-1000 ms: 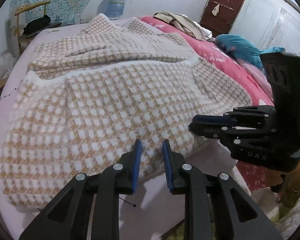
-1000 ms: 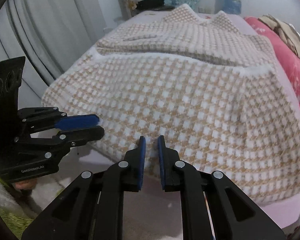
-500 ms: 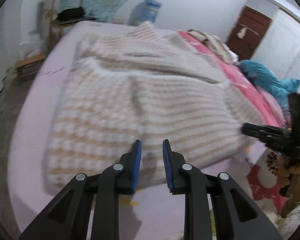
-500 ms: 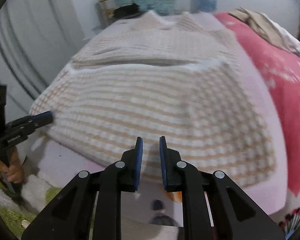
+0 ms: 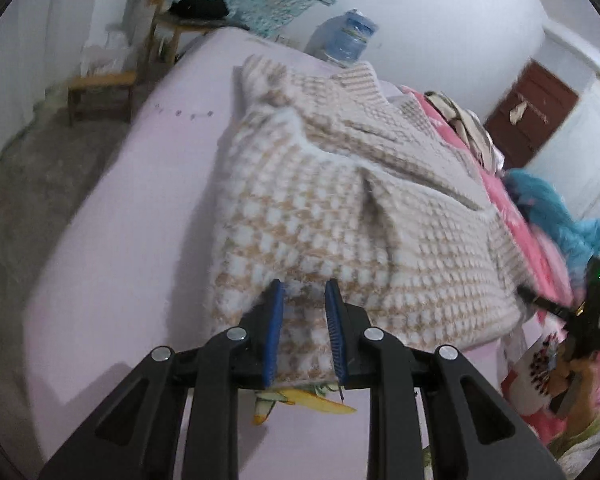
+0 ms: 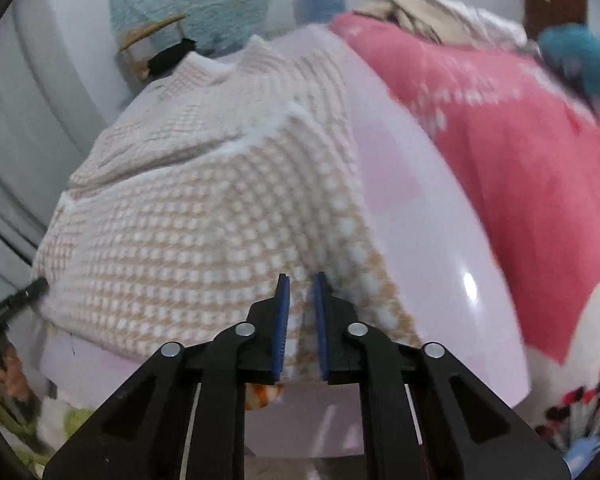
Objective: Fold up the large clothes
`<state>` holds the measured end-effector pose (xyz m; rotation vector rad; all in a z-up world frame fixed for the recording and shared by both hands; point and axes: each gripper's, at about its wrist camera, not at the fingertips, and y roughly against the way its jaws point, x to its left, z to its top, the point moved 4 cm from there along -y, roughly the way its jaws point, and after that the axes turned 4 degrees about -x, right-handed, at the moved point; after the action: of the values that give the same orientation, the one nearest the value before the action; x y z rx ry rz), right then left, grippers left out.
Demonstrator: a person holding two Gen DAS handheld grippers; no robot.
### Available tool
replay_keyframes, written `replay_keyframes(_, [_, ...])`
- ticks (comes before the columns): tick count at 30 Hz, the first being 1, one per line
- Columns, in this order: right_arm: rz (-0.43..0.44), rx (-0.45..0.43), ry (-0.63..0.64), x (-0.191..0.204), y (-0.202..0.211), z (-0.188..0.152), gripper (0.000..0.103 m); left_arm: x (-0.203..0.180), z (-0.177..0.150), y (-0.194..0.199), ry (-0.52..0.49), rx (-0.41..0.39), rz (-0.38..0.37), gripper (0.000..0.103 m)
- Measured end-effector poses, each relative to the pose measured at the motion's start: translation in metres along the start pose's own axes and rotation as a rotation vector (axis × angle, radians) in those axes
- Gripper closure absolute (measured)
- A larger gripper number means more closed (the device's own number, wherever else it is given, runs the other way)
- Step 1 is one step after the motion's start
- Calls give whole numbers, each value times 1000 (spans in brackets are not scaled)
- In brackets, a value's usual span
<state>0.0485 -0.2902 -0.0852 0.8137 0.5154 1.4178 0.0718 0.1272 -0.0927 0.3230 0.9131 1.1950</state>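
Note:
A beige-and-white checked knit sweater (image 5: 340, 220) lies spread on the bed, its hem toward me. My left gripper (image 5: 303, 292) sits at the hem's near left corner. Its blue pads stand slightly apart with the fabric edge between them. In the right wrist view the same sweater (image 6: 200, 220) fills the middle. My right gripper (image 6: 302, 280) is at the hem's right corner, and its jaws are closing, narrow, on the knit edge. Each gripper also shows small in the other's view: the right gripper (image 5: 520, 292) and the left gripper (image 6: 40, 285).
The bed has a lilac sheet (image 5: 120, 220), with a pink blanket (image 6: 500, 140) beside the sweater. On the blanket lie a teal garment (image 5: 548, 208) and beige clothes (image 5: 460, 116). A wooden chair (image 5: 188, 20), a stool (image 5: 100, 84) and a water bottle (image 5: 348, 40) stand beyond.
Both grippers slid apart along the hem from its middle to its corners, rolling as they went. The cloth edge now sits between each pair of pads. The right pads have drawn closer.

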Motion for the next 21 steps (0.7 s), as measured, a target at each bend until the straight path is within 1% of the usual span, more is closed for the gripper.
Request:
replay_keyframes(1, [-8,13,4,0,-7,-3,96,0,0,0,6,-1,1,82])
replay_keyframes(3, [-37,9,29,5,-5,-3,95,-6,4,6,-14,1,18,82])
replay_keyframes(6, [-32,-37,39,12,11,6,90,-11,12,18,-48,-45,33,80])
replay_keyframes(8, [-33,-58,31,8,14,9,89,-5,14,15,-43,-46,43,78])
replay_keyframes(9, [-35,-49,24,4,9,9,90,1,13,8,-34,-25,56,78])
replay_keyframes(11, [-29,-25,4,-4,-4,2,90,8,10,1,-11,-19,40,78])
replay_keyframes(12, [-19,-20,-5,-8,-7,-1,90,9,11,2,4,-23,33,78])
replay_keyframes(15, [-1,-14,-30,-9,-2,8,90,3,17,9,-14,-19,50,78])
replay_keyframes(17, [21,-37,-42,-7,8,16,85,1,22,16,-20,-45,46,78])
replay_keyframes(18, [31,-53,-39,-4,13,20,80,1,27,18,-31,-60,48,77])
replay_keyframes(19, [35,-78,-28,-1,15,26,77,2,30,17,-40,-66,55,77])
replay_keyframes(21, [24,-95,-9,1,10,35,77,8,36,5,-43,-56,78,77])
